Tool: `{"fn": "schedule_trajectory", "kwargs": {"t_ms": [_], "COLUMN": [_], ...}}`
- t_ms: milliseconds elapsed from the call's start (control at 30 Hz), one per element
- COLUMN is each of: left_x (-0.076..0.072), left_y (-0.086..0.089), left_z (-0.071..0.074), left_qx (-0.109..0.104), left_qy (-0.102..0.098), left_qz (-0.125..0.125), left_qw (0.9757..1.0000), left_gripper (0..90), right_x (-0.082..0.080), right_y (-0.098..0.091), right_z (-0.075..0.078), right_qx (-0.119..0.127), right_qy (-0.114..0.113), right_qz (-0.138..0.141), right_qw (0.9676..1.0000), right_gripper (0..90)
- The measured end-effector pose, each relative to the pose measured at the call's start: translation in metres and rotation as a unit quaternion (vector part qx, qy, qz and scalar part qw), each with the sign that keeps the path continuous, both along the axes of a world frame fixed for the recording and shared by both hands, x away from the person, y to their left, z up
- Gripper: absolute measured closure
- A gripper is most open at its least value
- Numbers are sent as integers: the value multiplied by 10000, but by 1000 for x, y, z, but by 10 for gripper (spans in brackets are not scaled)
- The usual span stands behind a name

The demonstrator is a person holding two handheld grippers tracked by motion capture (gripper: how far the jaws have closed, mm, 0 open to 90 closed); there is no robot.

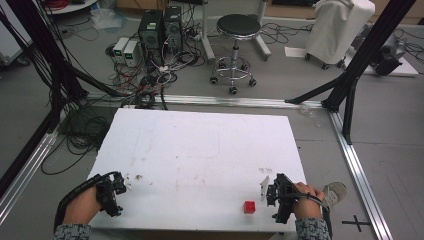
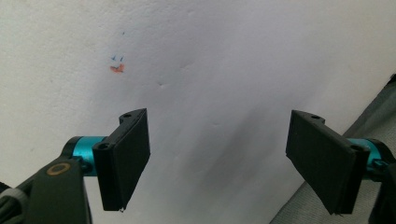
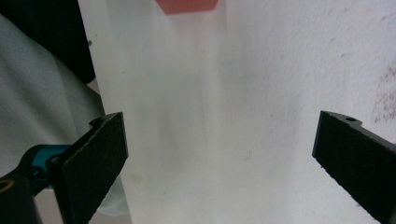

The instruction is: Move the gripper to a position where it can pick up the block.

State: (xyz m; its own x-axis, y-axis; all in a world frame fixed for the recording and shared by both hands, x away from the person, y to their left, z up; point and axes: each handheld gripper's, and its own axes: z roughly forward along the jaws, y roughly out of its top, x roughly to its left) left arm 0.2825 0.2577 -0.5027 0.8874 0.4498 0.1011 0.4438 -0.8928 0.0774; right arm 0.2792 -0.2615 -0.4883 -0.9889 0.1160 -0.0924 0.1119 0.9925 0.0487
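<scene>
Sitting near the table's (image 1: 200,150) near-right edge, just left of the gaping, empty right gripper (image 1: 270,192), the red cube (image 1: 249,206) looks light and rigid, best pinched across opposite flat faces.

White table (image 1: 200,150); red cube (image 1: 249,206), maybe plastic.

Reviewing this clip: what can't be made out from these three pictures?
- Red cube: faces too small in the high view; cut off by the top edge and blurred in the right gripper view.
- Small coloured mark on the table: too small to read, left gripper view.
</scene>
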Motion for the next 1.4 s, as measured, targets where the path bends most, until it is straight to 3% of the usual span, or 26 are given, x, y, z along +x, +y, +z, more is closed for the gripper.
{"fn": "schedule_trajectory", "kwargs": {"t_ms": [733, 1400], "left_x": [0, 0], "left_y": [-1, 0], "left_z": [0, 0], "left_qx": [-15, -58], "left_qy": [-5, -15], "left_qz": [-24, 20], "left_qw": [10000, 10000], "left_gripper": [220, 220], "right_x": [6, 8], "right_y": [47, 74], "right_z": [-12, -31], "right_qx": [13, -98], "right_qy": [178, 349], "right_qz": [598, 632], "right_qw": [9980, 9973], "right_gripper": [26, 26]}}
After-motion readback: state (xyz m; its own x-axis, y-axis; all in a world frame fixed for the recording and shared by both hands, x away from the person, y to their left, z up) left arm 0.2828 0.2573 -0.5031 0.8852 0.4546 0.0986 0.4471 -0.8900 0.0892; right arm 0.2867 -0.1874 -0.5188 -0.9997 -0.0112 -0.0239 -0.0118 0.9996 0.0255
